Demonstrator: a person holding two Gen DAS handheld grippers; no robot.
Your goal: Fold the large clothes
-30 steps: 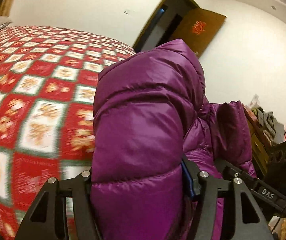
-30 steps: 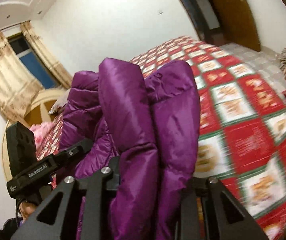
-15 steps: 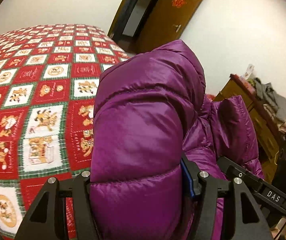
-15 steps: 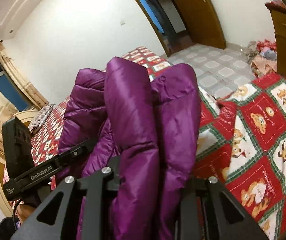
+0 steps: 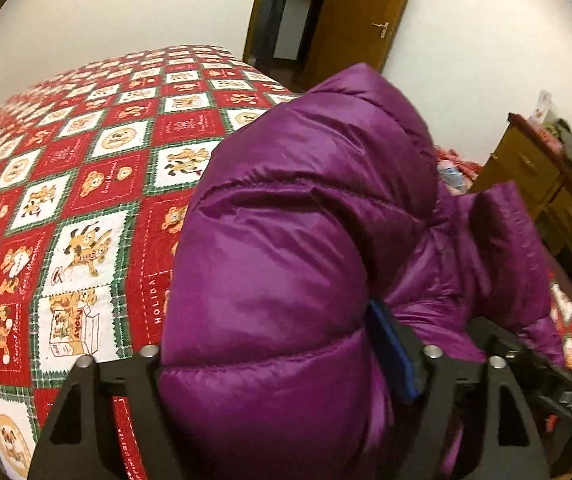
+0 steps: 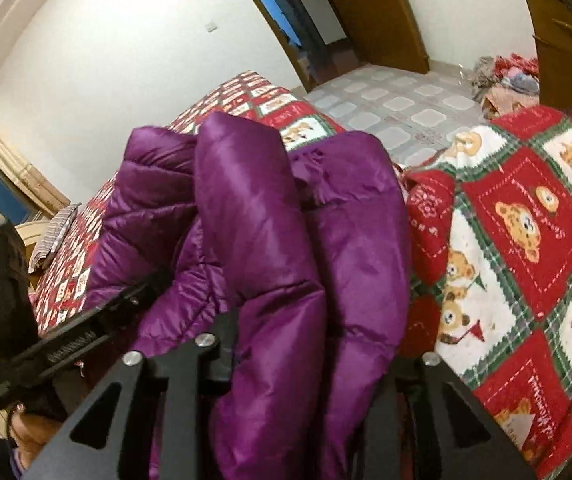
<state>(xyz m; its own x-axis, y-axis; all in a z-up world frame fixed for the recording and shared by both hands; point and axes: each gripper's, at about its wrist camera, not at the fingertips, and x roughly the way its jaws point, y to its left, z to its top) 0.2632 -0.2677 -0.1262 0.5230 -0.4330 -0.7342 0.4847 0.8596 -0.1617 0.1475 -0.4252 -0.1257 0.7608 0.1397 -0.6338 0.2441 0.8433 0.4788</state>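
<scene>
A purple puffer jacket (image 5: 286,248) fills the middle of the left wrist view, bunched thick between the jaws. My left gripper (image 5: 286,364) is shut on it and holds it above the bed. In the right wrist view the same jacket (image 6: 286,248) hangs in several folds, and my right gripper (image 6: 309,356) is shut on it. The left gripper's body (image 6: 66,344) shows at the left of the right wrist view, close beside the right one. The fingertips of both are hidden by the fabric.
The bed has a red, white and green bear-print quilt (image 5: 66,200), also in the right wrist view (image 6: 525,240). An open wooden door (image 5: 357,20) and dark doorway lie beyond. A wooden dresser (image 5: 545,184) with piled clothes stands at right. Tiled floor (image 6: 397,104) borders the bed.
Both grippers have swung with the jacket toward the bed's foot and the door. More quilt and floor show now. The grips have not changed.
</scene>
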